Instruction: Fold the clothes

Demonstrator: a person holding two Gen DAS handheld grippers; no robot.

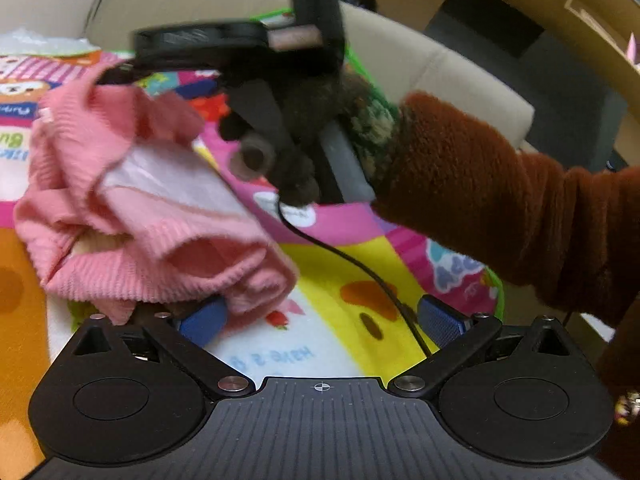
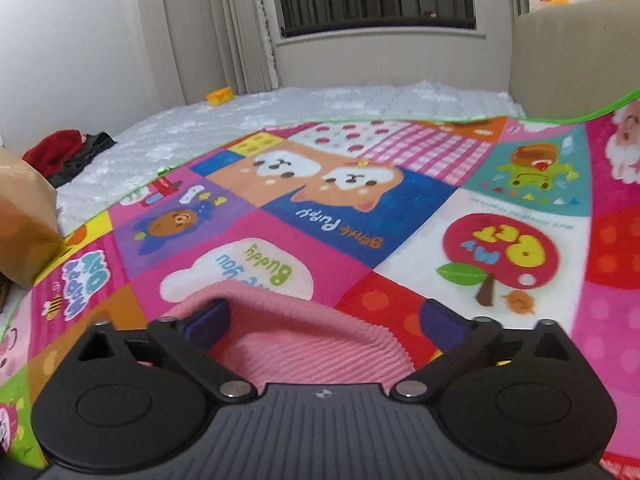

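A pink ribbed garment (image 1: pixel 132 216) lies bunched on the cartoon play mat (image 1: pixel 344 280), left of centre in the left wrist view. My left gripper (image 1: pixel 322 322) is open; the garment's lower edge hangs over its left blue pad (image 1: pixel 202 322), while the right pad is bare. A gloved hand (image 1: pixel 320 120) with a brown fleece sleeve (image 1: pixel 500 200) holds the other tool above the garment's far side. In the right wrist view my right gripper (image 2: pixel 326 320) is open, its fingers wide apart with a fold of the pink garment (image 2: pixel 304 344) lying between them.
A black cable (image 1: pixel 360 268) runs from the hand across the mat. A beige sofa (image 1: pixel 420 68) borders the mat. Beyond the mat (image 2: pixel 400 220) lies a white crinkled sheet (image 2: pixel 320 108) with a small yellow object (image 2: pixel 219 96), a red and dark clothes pile (image 2: pixel 64 152) and a cardboard box (image 2: pixel 20 216).
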